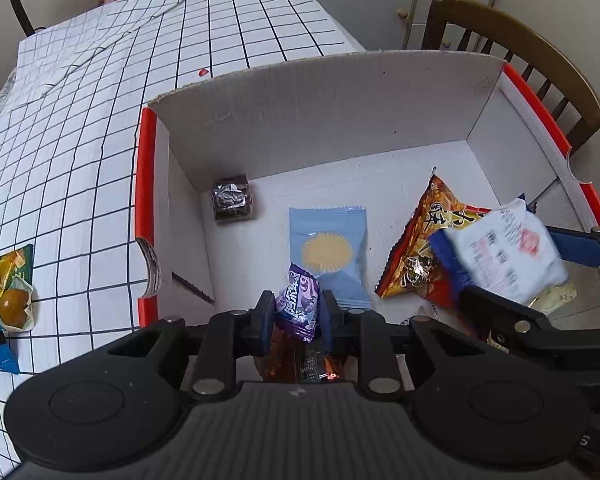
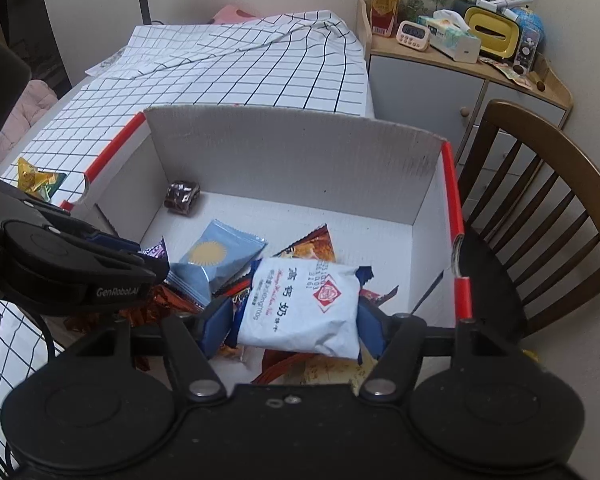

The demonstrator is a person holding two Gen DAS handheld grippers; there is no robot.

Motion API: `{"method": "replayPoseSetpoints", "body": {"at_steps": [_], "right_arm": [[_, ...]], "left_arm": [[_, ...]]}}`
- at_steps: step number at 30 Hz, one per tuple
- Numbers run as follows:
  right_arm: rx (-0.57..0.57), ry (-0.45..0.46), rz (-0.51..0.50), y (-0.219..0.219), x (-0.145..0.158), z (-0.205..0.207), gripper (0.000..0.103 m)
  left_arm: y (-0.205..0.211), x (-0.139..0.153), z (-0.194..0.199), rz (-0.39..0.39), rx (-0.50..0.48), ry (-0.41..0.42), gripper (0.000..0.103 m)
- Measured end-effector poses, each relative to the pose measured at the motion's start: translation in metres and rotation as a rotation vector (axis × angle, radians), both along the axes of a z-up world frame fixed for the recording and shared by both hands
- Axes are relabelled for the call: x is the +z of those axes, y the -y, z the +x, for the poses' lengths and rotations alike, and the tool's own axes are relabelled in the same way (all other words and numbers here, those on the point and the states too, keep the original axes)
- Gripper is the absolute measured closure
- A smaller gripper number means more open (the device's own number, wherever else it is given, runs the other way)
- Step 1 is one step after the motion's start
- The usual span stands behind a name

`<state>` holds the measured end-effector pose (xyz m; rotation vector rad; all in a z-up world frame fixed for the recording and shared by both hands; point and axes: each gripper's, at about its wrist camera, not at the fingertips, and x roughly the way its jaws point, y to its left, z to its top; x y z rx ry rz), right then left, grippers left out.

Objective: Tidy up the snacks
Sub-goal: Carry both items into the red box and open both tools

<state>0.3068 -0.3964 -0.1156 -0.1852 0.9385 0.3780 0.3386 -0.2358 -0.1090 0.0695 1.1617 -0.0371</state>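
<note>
Two grippers, each holding a snack packet, over a white cardboard box with red edges.

Left wrist view: the left gripper (image 1: 297, 314) is clenched on a small purple packet (image 1: 298, 308) above the box (image 1: 300, 100)'s near edge; a light-blue packet (image 1: 327, 254) with a yellow disc lies mid-floor, and a dark foil sweet (image 1: 232, 199) sits in the far left corner.
Right wrist view: the right gripper (image 2: 296, 320) grasps a white packet (image 2: 300, 304) printed with Chinese characters and a red diamond emblem, over the box's near right side; the other tool's casing reads "GenRobot.AI".
</note>
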Motion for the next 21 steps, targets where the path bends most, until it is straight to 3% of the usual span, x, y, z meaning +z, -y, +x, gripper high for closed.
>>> {"method": "replayPoseSetpoints", "body": {"at_steps": [5,18,21], "right_arm": [[0.000,0.000,0.002,-0.001,0.000,-0.002,0.038],[-0.001,0.042,0.030,0.004,0.023,-0.021,0.020],[-0.003,0.059,0.038,0.004,0.032,-0.027,0.019]], "left_arm": [[-0.001,0.001,-0.002,-0.005,-0.002,0.008,0.078],[-0.009,0.027,-0.022,-0.047,0.010,0.059,0.074],[-0.014,0.036,-0.028,-0.060,0.015,0.081,0.064]]}}
